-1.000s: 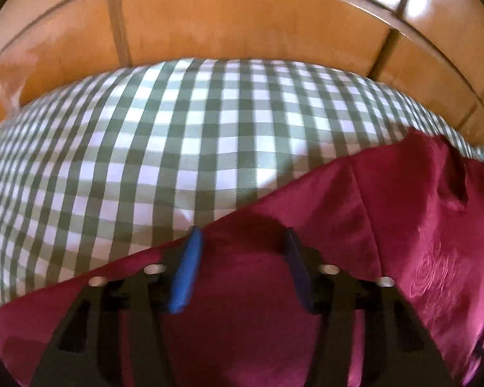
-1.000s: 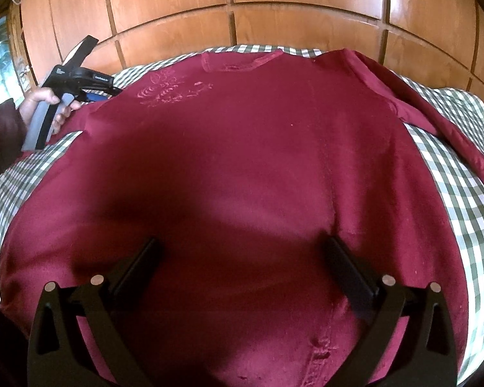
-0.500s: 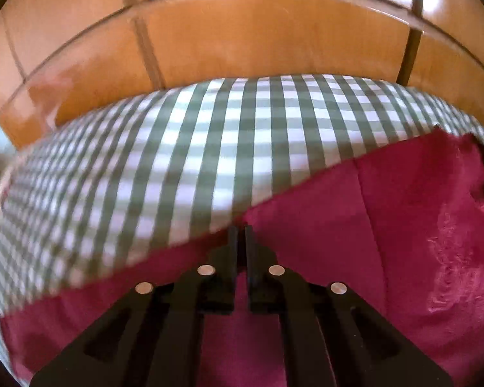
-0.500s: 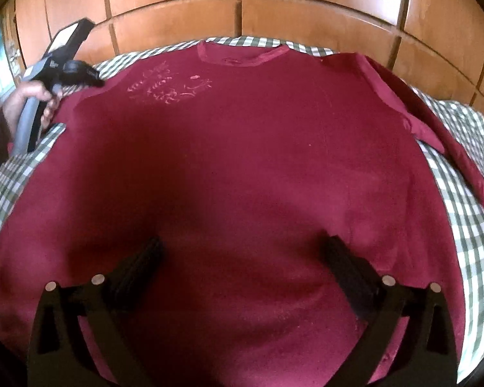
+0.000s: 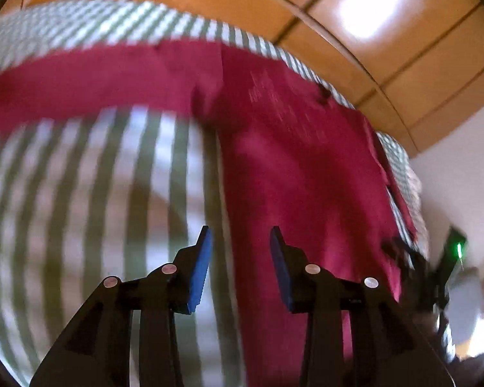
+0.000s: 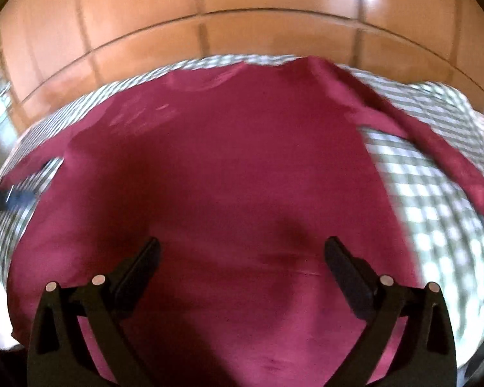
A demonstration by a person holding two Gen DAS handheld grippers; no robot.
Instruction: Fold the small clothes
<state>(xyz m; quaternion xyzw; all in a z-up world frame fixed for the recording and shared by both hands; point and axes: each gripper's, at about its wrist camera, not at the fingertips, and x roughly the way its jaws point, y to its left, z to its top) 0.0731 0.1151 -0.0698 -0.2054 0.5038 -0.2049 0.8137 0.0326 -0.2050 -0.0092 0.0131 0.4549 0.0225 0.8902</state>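
Observation:
A maroon long-sleeved shirt point(image 5: 306, 177) lies flat on a green-and-white checked cloth point(image 5: 80, 193). One sleeve point(image 5: 80, 80) stretches out to the left. My left gripper point(image 5: 240, 258) hovers over the shirt's side edge. Its jaws are opening, and its blue pads point(image 5: 200, 271) stand apart with nothing pressed between them. In the right wrist view my right gripper point(image 6: 242, 258) is open wide above the lower body of the shirt point(image 6: 226, 167), holding nothing. The picture is blurred by motion.
Wooden panelling point(image 6: 242, 16) runs behind the far edge of the checked cloth point(image 6: 435, 209). The shirt's other sleeve point(image 6: 435, 148) trails off to the right. A white wall point(image 5: 468, 161) shows at the right of the left wrist view.
The left gripper shut on the sleeve edge half a second ago. It has since swung sideways to the shirt's side and opened. The sleeve now lies spread out. The right gripper rose slightly.

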